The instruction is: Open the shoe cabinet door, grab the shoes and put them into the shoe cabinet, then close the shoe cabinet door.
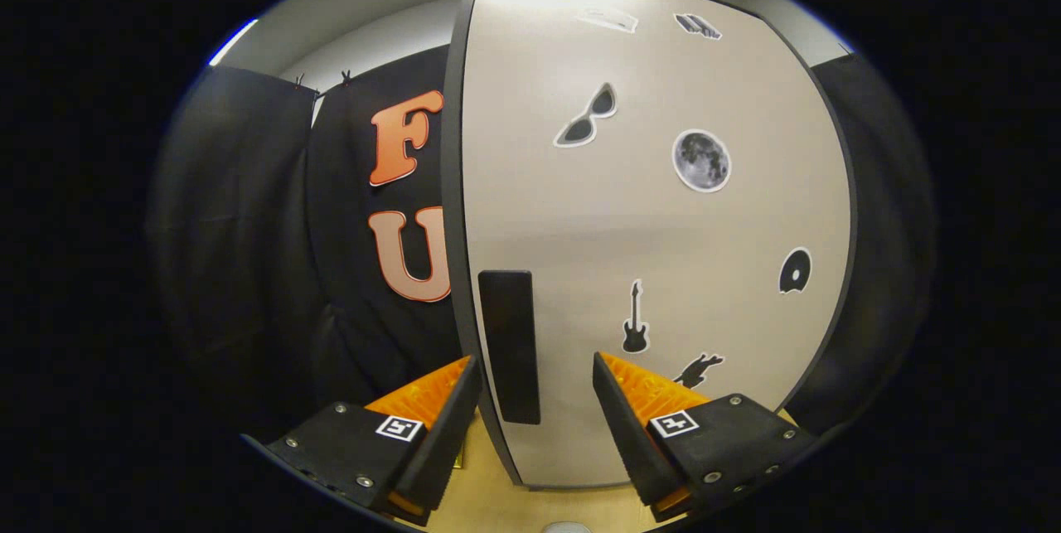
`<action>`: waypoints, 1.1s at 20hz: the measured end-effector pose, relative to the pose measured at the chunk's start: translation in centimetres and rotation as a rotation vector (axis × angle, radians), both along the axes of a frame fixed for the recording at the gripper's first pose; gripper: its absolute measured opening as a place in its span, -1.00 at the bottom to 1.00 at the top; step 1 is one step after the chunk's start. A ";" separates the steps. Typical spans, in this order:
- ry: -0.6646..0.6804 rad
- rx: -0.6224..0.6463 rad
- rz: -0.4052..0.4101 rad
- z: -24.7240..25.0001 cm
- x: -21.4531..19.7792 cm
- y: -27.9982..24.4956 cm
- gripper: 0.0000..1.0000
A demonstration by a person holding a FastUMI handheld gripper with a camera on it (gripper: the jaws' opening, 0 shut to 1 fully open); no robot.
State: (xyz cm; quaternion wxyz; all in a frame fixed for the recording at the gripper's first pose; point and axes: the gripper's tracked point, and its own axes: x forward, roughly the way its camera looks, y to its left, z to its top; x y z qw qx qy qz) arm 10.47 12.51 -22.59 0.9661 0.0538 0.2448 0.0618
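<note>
The shoe cabinet door (663,226) is a pale panel with a dark frame and several stickers on it, standing upright just ahead of me. A flat black handle (508,346) runs vertically along the door's left edge. My gripper (535,367) is open, its two fingers set either side of the handle's lower part: the left finger (452,409) lies past the door's edge and the right finger (634,409) lies over the door's face. Neither finger visibly presses on the handle.
Black booth cloth (249,251) hangs to the left of the door and also on its right. A light wooden floor (514,508) lies under the fingers, at the door's foot.
</note>
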 end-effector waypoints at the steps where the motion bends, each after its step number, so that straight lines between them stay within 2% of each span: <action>1: 0.026 0.026 -0.006 -0.7 0.3 0.4 0.64; 2: 0.047 0.048 -0.014 -1.3 0.6 0.8 0.62; 6: 0.061 0.067 -0.094 -2.2 1.4 0.7 0.27; 7: 0.063 0.075 -0.095 -2.3 1.2 1.1 0.06; 8: 0.043 0.068 -0.110 -2.1 1.3 1.1 -0.03; 9: 0.043 0.049 -0.114 -2.2 1.3 1.0 -0.22; 12: 0.057 0.042 -0.133 -2.1 1.0 1.0 -0.37; 15: 0.050 0.034 -0.113 -1.8 0.3 1.0 -0.50; 22: 0.028 0.035 -0.069 -0.6 -2.4 -0.2 -0.55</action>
